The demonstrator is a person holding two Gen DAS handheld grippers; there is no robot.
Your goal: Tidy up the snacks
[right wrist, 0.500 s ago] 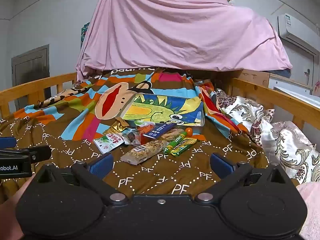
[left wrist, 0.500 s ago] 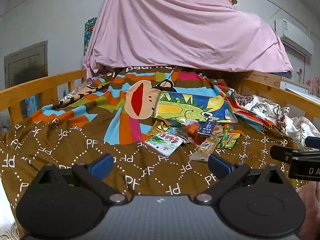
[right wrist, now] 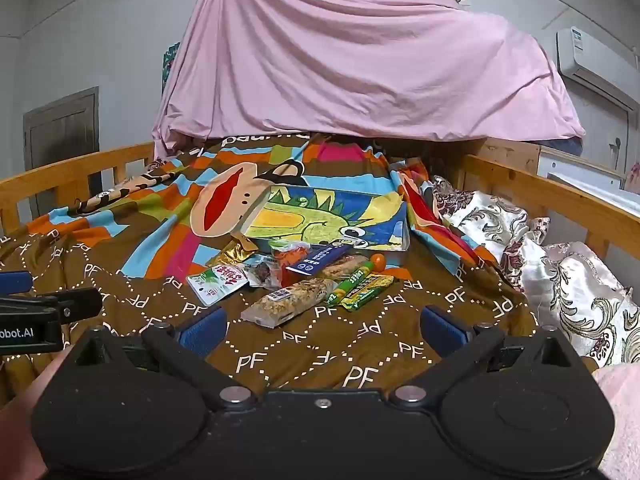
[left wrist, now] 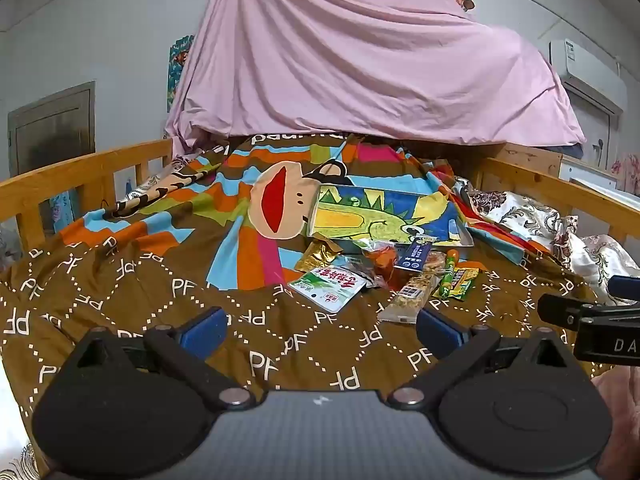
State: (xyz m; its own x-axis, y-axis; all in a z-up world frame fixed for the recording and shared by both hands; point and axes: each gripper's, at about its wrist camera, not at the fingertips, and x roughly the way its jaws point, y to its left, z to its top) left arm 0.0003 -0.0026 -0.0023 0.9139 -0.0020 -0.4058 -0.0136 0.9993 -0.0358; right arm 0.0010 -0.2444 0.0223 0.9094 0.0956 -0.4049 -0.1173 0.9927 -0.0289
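A heap of snacks lies on the brown PF blanket [left wrist: 152, 292]: a white-green packet [left wrist: 329, 286] [right wrist: 216, 282], a granola bar [left wrist: 408, 294] [right wrist: 288, 301], a gold packet [left wrist: 319, 254] [right wrist: 233, 255], a dark blue bar [left wrist: 416, 254] [right wrist: 322, 261], green-yellow candy sticks [left wrist: 456, 279] [right wrist: 362, 286]. Behind them lies a flat box with a dinosaur picture [left wrist: 384, 216] [right wrist: 328, 216]. My left gripper [left wrist: 320, 330] is open and empty, short of the heap. My right gripper [right wrist: 322, 330] is open and empty, just before the granola bar.
Wooden bed rails run along the left [left wrist: 80, 178] and right [right wrist: 560, 196]. A pink sheet [left wrist: 360, 60] drapes over the far end. Floral pillows [right wrist: 560, 280] lie at the right. The other gripper shows at each view's edge, on the right [left wrist: 592, 328] and on the left [right wrist: 36, 316].
Both grippers have drifted slightly; the snacks sit a touch lower and closer in both views. Nothing was taken hold of.
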